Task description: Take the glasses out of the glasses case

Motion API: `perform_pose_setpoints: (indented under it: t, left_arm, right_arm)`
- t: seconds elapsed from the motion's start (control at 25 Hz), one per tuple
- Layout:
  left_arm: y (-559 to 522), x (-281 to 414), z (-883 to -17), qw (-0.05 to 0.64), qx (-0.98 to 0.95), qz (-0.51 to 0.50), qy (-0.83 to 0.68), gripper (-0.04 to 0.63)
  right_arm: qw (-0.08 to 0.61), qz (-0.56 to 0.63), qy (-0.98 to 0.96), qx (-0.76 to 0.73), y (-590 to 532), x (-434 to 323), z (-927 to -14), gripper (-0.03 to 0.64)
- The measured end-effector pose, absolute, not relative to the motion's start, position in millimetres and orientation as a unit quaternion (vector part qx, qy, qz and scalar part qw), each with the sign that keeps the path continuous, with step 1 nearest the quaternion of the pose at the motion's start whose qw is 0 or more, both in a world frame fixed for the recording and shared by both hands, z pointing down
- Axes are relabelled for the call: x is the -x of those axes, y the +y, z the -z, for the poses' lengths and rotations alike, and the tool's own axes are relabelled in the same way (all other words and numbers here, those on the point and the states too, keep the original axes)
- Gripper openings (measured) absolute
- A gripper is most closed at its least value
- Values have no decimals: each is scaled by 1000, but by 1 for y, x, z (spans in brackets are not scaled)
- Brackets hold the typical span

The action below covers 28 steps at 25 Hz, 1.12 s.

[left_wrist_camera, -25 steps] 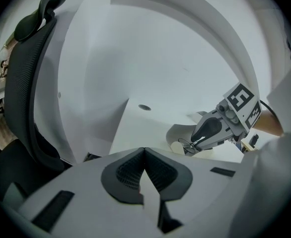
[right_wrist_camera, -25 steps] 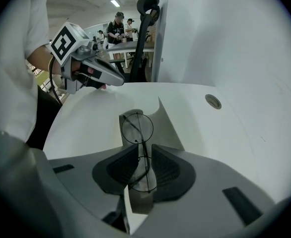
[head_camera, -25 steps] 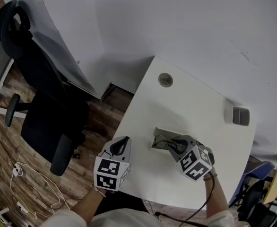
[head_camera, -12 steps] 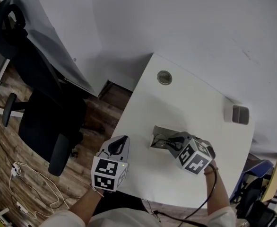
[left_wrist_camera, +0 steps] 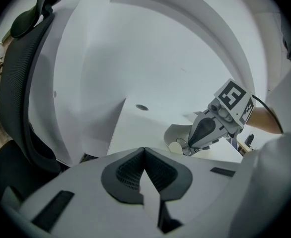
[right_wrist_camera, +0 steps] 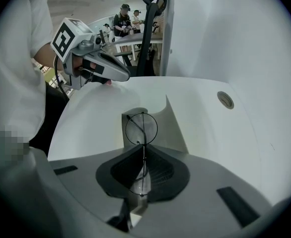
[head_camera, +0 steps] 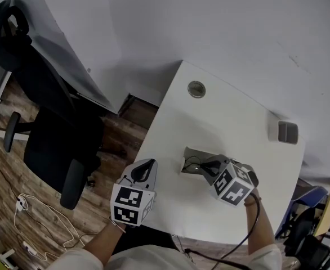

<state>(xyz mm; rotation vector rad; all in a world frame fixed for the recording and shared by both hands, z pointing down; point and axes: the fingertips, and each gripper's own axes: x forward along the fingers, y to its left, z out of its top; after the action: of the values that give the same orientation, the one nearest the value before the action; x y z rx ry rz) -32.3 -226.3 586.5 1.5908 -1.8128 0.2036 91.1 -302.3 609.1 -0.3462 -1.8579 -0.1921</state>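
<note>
Right side: my right gripper [head_camera: 202, 167] is reaching over the middle of the white table [head_camera: 224, 120]. My right jaws are pinching the glasses [right_wrist_camera: 141, 128] by the thin wire frame. One round lens is standing up just ahead of the jaw tips and the rest of the frame is running back between the pads. That lens is hanging right over the open glasses case [right_wrist_camera: 174, 129], a grey case with its lid tipped up on the far side. I cannot tell whether the frame is touching the case or sitting just clear of it. In the head view the case [head_camera: 188, 157] is lying just beyond my right jaw tips, with dark wire showing at its edge.

Left side: my left gripper [head_camera: 147, 167] is hanging at the table's near left edge, apart from the case. My left jaws are pressing together with nothing between them, and they are pointing across the table toward the case [left_wrist_camera: 178, 132] and the other gripper.

Surroundings: a round cable grommet [head_camera: 196, 89] is sitting near the table's far corner. A small grey box [head_camera: 287, 132] is sitting at the far right edge. A black office chair [head_camera: 44, 131] is standing on the wood floor to the left. In the right gripper view, people [right_wrist_camera: 121, 18] are standing at a table in the distance.
</note>
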Motion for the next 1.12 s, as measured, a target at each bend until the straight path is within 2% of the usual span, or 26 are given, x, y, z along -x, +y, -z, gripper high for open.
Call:
perform_pose_setpoints:
  t: [0.44,1.12]
  left_arm:
    - [-229,27,-579,344,-628,-89,-693,17]
    - [-219,28,-553,314,-630,-85,-706,17]
  right_arm:
    - [555,85,-822,92,-310,-92,-597,38]
    - [515,151,-843,28,-313,-84,-555,37]
